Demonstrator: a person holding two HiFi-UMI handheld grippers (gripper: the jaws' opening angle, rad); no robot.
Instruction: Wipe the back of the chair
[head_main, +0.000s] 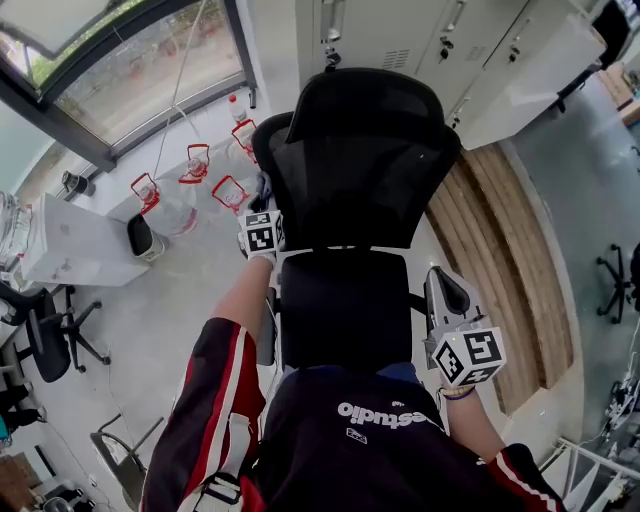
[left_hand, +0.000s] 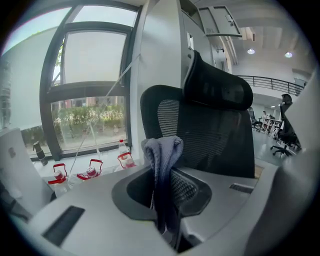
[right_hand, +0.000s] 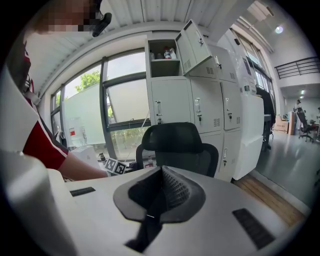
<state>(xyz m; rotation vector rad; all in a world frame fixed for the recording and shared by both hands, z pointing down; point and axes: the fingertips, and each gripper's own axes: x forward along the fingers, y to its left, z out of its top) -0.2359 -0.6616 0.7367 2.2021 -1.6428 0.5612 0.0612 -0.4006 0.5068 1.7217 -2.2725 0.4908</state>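
Grey cloth (left_hand: 162, 152), plainest in left gripper view, pinched by left claw (left_hand: 167, 187); right claw (right_hand: 160, 182) pressed together.

Person wears a dark navy top (head_main: 370, 420) with white lettering (head_main: 388, 413) across it; only the part "studio" is legible. The left sleeve (head_main: 215, 390) is red with white lengthwise stripes and black panels. The right sleeve (head_main: 520, 480) shows the same red with white trim. A strap with a black-and-white buckle (head_main: 222, 492) sits at the left sleeve's lower edge. Left tool (left_hand: 165, 210): light grey moulded shell, black pads (left_hand: 187, 187) with a ribbed grid face, and a dark rectangular slot (left_hand: 62, 225) in each shell half. Right tool (right_hand: 152, 200): same build. The left cube (head_main: 262, 233) and right cube (head_main: 468, 356) are white, printed with black square markers.
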